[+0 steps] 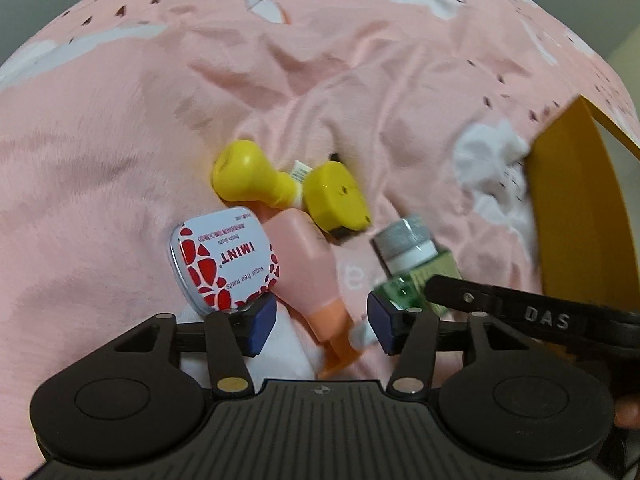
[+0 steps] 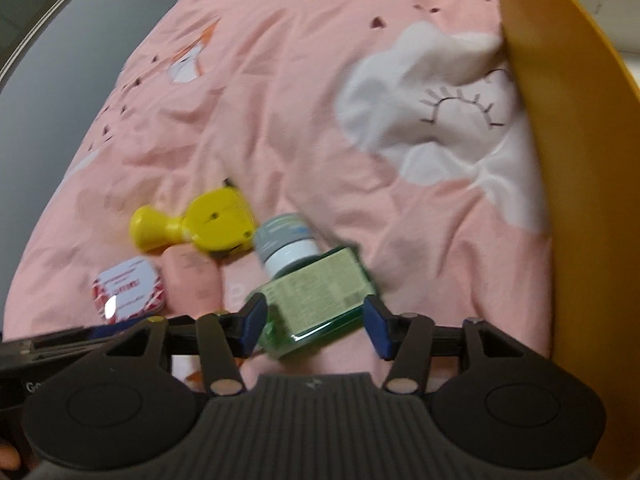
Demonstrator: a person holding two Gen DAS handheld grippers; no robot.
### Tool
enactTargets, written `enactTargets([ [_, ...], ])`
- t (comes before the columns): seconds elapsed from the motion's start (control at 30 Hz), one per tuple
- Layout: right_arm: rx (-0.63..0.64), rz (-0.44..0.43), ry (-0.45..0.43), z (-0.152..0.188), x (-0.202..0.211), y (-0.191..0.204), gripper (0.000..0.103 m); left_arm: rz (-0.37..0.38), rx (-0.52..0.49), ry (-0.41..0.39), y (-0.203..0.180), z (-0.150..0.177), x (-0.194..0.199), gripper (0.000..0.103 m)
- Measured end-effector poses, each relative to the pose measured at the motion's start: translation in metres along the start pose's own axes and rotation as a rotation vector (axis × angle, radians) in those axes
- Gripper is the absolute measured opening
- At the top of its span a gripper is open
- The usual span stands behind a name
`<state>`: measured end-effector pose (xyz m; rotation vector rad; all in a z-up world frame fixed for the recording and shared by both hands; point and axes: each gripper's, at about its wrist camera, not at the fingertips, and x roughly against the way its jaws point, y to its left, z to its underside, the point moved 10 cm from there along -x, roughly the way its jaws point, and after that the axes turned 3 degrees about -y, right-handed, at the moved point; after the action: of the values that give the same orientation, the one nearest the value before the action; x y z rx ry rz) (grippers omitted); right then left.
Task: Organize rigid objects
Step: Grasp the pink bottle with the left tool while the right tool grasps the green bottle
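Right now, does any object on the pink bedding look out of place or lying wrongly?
Yes. The green bottle lies on its side between the open fingers of the right tool, not upright. The yellow toy also lies tipped over beside the mint tin. Nothing looks spilled or broken.

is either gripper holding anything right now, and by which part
Nothing is held. The right gripper is open, its jaws on either side of the green bottle's body, unclamped. The left gripper is open over the pink bottle.

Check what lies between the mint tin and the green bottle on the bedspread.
A pink bottle lies between the mint tin and the green bottle, clearest in the left wrist view, touching the tin.
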<state>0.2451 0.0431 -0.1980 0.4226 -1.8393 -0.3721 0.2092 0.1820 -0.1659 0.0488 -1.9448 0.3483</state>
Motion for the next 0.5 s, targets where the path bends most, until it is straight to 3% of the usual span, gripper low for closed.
enactTargets([
  [0.17,-0.079,-0.019,0.025,0.001,-0.009,-0.008,0.06,-0.045,0.067,-0.039,0.004,-0.002,-0.01,0.064],
  [0.5,-0.132,-0.063,0.034,0.002,-0.023,-0.004,0.075,-0.123,0.035,-0.076,0.005,-0.005,-0.028,0.064],
])
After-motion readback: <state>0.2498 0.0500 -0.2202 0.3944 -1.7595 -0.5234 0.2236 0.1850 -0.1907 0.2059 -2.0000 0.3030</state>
